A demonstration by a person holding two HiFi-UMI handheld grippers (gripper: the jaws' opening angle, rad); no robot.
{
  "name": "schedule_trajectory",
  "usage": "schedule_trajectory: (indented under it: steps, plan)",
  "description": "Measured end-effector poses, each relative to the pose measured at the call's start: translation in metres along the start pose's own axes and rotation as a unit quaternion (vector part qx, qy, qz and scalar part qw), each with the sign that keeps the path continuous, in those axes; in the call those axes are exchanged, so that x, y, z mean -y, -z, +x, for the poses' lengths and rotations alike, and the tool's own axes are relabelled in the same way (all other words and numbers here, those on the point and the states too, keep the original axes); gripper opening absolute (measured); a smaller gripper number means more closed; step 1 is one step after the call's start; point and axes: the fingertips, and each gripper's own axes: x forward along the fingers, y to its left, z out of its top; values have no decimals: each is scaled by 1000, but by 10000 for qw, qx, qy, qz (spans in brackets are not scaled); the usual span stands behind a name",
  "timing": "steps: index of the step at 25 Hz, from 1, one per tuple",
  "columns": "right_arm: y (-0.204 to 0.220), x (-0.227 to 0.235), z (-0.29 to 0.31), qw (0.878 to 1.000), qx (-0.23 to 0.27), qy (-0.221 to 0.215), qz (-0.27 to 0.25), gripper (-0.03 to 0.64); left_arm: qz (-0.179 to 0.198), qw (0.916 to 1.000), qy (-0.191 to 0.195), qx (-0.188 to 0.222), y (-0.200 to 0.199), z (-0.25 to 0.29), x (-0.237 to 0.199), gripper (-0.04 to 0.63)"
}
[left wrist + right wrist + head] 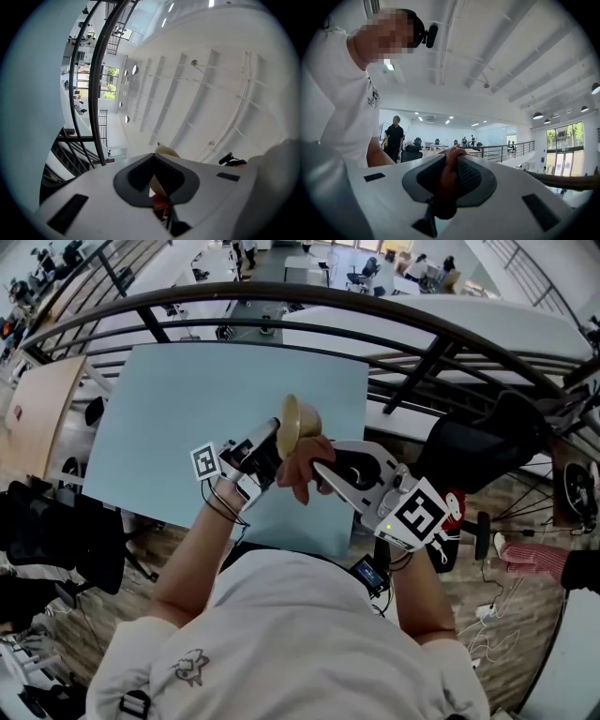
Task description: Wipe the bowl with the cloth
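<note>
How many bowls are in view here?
1. The bowl stands on edge, its rim clamped in the left gripper, above the table. No other is visible.

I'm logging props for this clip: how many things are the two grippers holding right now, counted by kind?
Bowls: 1, the beige round bowl in the left gripper
Cloths: 1, the reddish-brown cloth in the right gripper
Total: 2

bowl point(298, 423): pale tan is seen | cloth point(446, 187): reddish brown, a knitted weave is seen | table point(187, 427): plain light blue | right gripper point(451, 157): white, pads point(469, 177) dark grey | marker cube point(419, 514): black-and-white squares are printed
</note>
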Motion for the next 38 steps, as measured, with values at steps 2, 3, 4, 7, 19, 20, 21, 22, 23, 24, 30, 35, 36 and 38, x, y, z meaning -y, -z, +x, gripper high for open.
schedule_trajectory:
  steps: [2,3,4,7,19,20,21,22,23,24,30,35,36,38]
  plan:
    - [-8,7,-3,10000,34,69,-60,67,-39,9999,100,-43,4,1,5,14]
    - [-12,10,-4,9999,58,95,-77,67,-68,9999,147,-62,5,1,8,14]
    - [-16,13,-4,9999,90,117,-84,69,-98,9997,188,-82,7,0,10,14]
    - [-24,21,-5,9997,169,142,-83,69,-145,9994,289,-117,11,1,14,14]
    - [-47,33,-4,9988,455,145,-135,69,-243,9967,722,-266,24,0,24,14]
    - [-48,36,-4,9986,474,180,-125,69,-258,9965,747,-284,25,0,23,14]
    - [-48,39,-4,9984,502,229,-112,69,-271,9961,777,-316,27,0,23,14]
    - [-49,43,-5,9981,532,281,-100,69,-278,9956,814,-362,29,0,23,14]
    - [-50,47,-5,9979,558,323,-86,69,-279,9951,858,-414,32,1,24,14]
    - [-50,50,-3,9977,576,345,-64,69,-276,9944,907,-460,34,2,26,14]
    - [-41,68,9,9981,492,349,159,69,-244,9900,1255,-604,41,8,40,14]
    - [-21,75,19,9977,398,342,436,69,-181,9870,1469,-631,42,17,51,14]
    - [-15,75,21,9975,369,334,501,69,-169,9868,1493,-606,41,17,52,14]
    - [-3,73,25,9970,313,314,634,69,-147,9866,1527,-551,37,17,54,14]
